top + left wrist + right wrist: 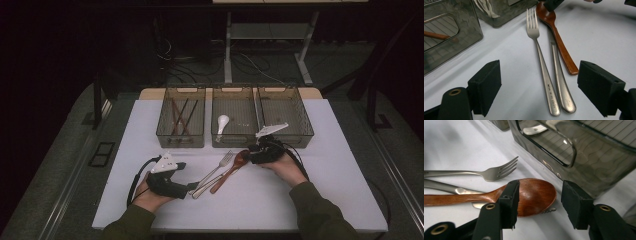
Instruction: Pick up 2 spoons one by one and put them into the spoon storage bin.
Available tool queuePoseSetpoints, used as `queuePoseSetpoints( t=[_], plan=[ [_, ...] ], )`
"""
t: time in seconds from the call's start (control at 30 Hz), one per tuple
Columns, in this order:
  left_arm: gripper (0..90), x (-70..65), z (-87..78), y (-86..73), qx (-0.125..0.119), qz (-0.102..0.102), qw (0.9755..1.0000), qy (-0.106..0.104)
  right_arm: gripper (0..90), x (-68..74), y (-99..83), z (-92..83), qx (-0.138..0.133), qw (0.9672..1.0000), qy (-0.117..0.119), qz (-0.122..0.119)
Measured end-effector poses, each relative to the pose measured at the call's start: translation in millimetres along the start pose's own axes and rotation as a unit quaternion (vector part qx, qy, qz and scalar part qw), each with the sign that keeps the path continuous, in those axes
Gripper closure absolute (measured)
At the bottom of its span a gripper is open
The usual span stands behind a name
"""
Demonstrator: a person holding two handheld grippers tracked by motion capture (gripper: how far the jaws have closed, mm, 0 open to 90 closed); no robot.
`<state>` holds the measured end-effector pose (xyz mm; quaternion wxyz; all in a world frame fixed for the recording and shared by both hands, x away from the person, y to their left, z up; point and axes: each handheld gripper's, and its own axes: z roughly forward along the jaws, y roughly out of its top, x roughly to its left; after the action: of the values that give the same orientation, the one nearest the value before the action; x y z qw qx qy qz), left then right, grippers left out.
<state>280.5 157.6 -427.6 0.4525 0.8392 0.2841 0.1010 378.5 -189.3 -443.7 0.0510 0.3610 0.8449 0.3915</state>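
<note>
While both grippers sit low on the bench:
Wooden spoon: reddish-brown wooden spoon [534, 195] on white bench [325, 170], centre, beside steel fork [541, 65].
Right gripper [540, 197]: fingers apart, straddling spoon bowl.
Left gripper [539, 82]: fingers apart, empty.

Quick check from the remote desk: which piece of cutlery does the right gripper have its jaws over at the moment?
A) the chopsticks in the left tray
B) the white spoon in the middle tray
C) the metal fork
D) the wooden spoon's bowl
D: in the right gripper view the right gripper has its open jaws either side of the bowl of the wooden spoon, with the fork lying beyond it on the table.
</note>
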Motion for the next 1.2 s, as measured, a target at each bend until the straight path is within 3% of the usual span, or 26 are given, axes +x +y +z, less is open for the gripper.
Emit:
queuePoseSetpoints(
  t=[0.17,0.47,0.97,1.2],
  plan=[
    [18.8,0.0,0.1,0.0,0.002,0.001,1.0,-0.001,60.2,-3.0,-3.4,4.2,0.012,0.9998,0.014,-0.005],
    [18.8,-0.3,0.4,0.0,0.003,0.001,1.0,0.0,73.9,-9.7,-9.0,-4.7,0.005,0.9989,0.047,-0.003],
    [18.8,-0.1,0.9,0.0,0.005,0.002,1.0,-0.003,81.3,-21.1,-22.5,-29.9,-0.015,0.9938,0.11,0.002],
    [18.8,-0.7,1.8,0.0,0.006,0.0,1.0,-0.004,83.7,-18.7,-25.1,-53.3,-0.031,0.9922,0.12,-0.015]
  ],
)
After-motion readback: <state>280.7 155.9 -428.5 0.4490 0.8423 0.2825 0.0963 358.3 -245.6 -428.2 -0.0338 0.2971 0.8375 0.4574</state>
